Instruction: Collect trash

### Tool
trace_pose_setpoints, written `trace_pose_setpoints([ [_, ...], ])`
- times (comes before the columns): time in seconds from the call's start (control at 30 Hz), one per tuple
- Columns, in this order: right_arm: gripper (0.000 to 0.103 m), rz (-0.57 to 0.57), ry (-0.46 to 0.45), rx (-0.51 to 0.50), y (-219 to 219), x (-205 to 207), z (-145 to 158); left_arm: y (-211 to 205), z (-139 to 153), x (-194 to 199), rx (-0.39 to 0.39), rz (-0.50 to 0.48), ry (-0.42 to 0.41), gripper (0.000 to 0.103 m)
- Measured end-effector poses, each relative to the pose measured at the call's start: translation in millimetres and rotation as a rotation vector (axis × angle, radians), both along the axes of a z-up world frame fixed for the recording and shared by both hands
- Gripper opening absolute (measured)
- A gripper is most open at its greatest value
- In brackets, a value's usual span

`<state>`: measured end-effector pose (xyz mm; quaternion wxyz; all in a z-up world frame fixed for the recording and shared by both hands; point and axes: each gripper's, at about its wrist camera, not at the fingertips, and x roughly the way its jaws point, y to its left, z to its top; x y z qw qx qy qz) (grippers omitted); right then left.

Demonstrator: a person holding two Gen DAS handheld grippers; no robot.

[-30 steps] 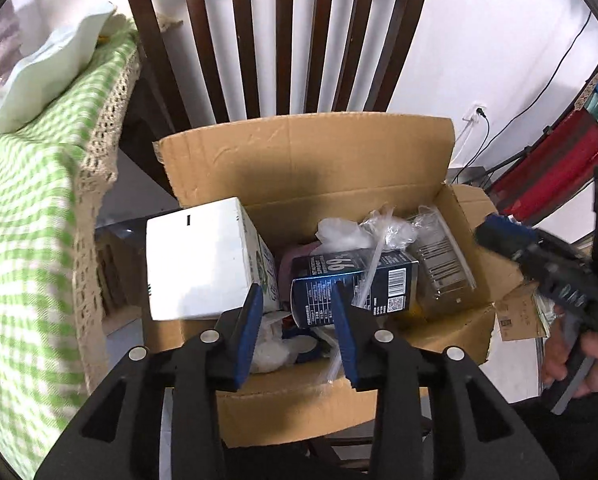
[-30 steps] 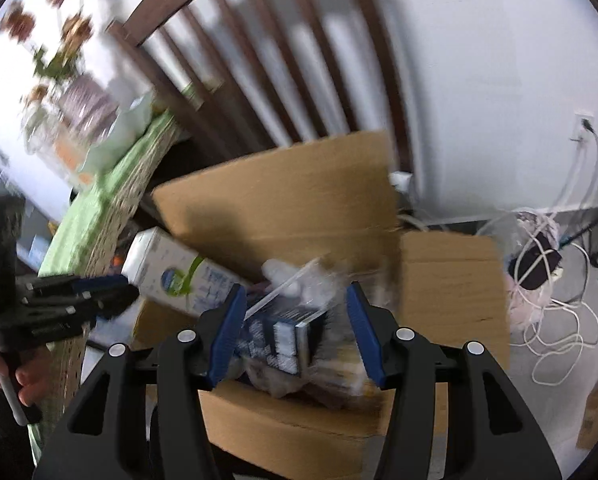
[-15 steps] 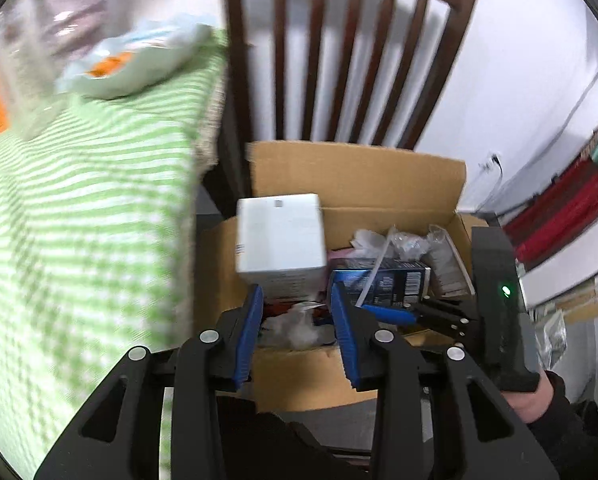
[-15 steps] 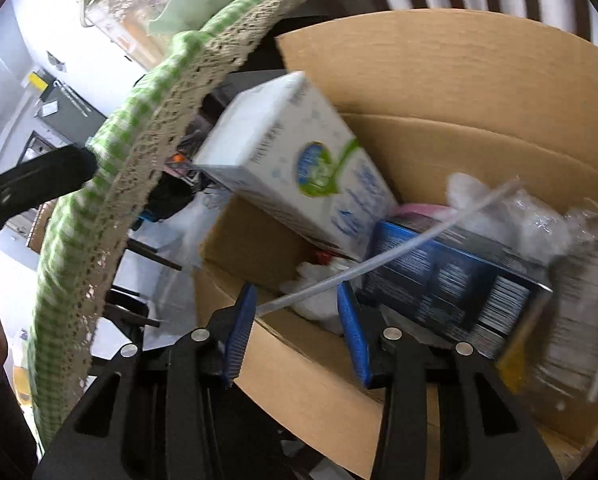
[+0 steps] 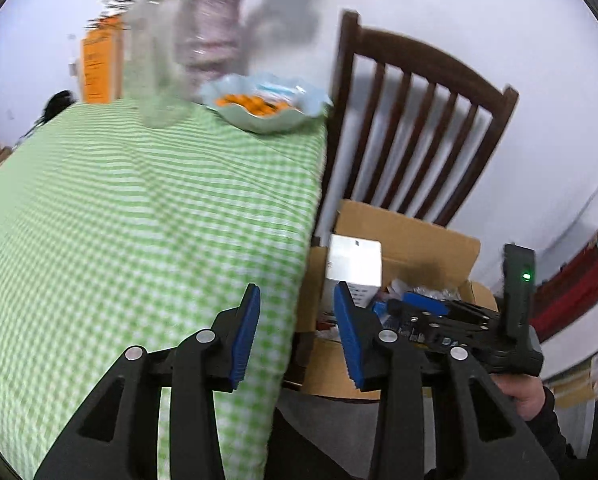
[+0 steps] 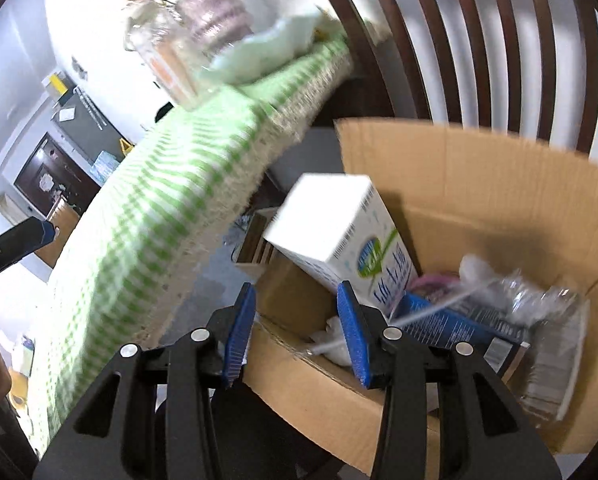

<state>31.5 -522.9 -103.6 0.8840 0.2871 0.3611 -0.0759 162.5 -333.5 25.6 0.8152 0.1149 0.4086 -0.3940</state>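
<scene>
The left gripper (image 5: 297,334) hangs part open and empty over the table (image 5: 139,220) edge; the right gripper (image 6: 297,334), also part open, grips nothing above the box (image 6: 479,184).

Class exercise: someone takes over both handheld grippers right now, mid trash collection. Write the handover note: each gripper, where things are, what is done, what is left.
Left gripper: empty, jaws opening, over the edge of the green checked table.
Right gripper: empty, jaws apart, at the near rim of the cardboard box.
Done: white carton, blue carton and clear plastic wrap lie in the box, which sits by the wooden chair.
Left: the table in front of the plate of orange food looks bare; check its far end for trash.
</scene>
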Motion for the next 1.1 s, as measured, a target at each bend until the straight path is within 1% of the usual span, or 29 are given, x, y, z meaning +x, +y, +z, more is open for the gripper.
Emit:
trace_pose_setpoints([
  [0.13,0.042,0.03,-0.041,-0.07,17.6,-1.6,31.9,31.3,10.2,-3.5,-0.04,0.071,-0.022,0.042],
  [0.17,0.044,0.039,-0.051,-0.087,22.1,-2.3,37.7,42.1,14.2,-5.6,-0.054,0.098,-0.039,0.048],
  [0.2,0.046,0.05,-0.06,-0.104,27.2,-0.1,45.3,50.5,16.6,-6.8,-0.066,0.124,-0.056,0.051],
  [0.23,0.051,0.061,-0.072,-0.121,31.0,-0.2,52.2,56.6,19.1,-8.0,-0.074,0.143,-0.07,0.056],
  [0.27,0.053,0.075,-0.093,-0.148,40.0,0.3,62.8,67.8,23.5,-11.2,-0.086,0.182,-0.104,0.059],
  [0.3,0.053,0.088,-0.106,-0.164,45.6,2.4,69.5,74.8,26.5,-13.9,-0.091,0.204,-0.125,0.061],
  [0.37,0.058,0.115,-0.134,-0.191,59.0,6.6,81.6,92.4,32.5,-19.1,-0.101,0.247,-0.173,0.068],
  [0.43,0.059,0.143,-0.165,-0.213,74.3,8.3,93.0,112.5,36.1,-25.6,-0.103,0.285,-0.225,0.073],
  [0.5,0.06,0.182,-0.197,-0.242,95.8,11.2,104.4,130.6,36.5,-27.8,-0.103,0.317,-0.251,0.073],
  [0.6,0.067,0.224,-0.232,-0.28,123.4,14.6,113.9,162.3,36.5,-30.6,-0.113,0.395,-0.264,0.077],
  [0.63,0.072,0.236,-0.246,-0.292,132.4,15.3,117.0,173.8,37.3,-32.8,-0.125,0.42,-0.271,0.079],
  [0.67,0.076,0.25,-0.262,-0.312,144.4,15.6,121.0,186.3,38.1,-35.9,-0.139,0.448,-0.291,0.083],
  [0.73,0.078,0.266,-0.287,-0.361,164.8,14.5,127.5,210.0,39.2,-43.6,-0.146,0.497,-0.338,0.088],
  [0.8,0.079,0.286,-0.314,-0.403,186.9,15.1,132.0,231.4,38.3,-51.2,-0.147,0.534,-0.368,0.089],
  [0.83,0.081,0.295,-0.329,-0.41,195.1,14.8,133.4,241.1,37.6,-54.8,-0.15,0.551,-0.377,0.09],
  [0.93,0.085,0.323,-0.385,-0.4,223.5,11.4,139.9,269.9,37.0,-64.8,-0.179,0.603,-0.379,0.092],
  [1.0,0.085,0.339,-0.412,-0.401,239.0,10.5,143.1,287.2,39.0,-69.4,-0.203,0.629,-0.381,0.092],
  [1.1,0.085,0.357,-0.44,-0.394,262.0,11.7,147.3,307.1,42.6,-78.6,-0.194,0.659,-0.42,0.093],
])
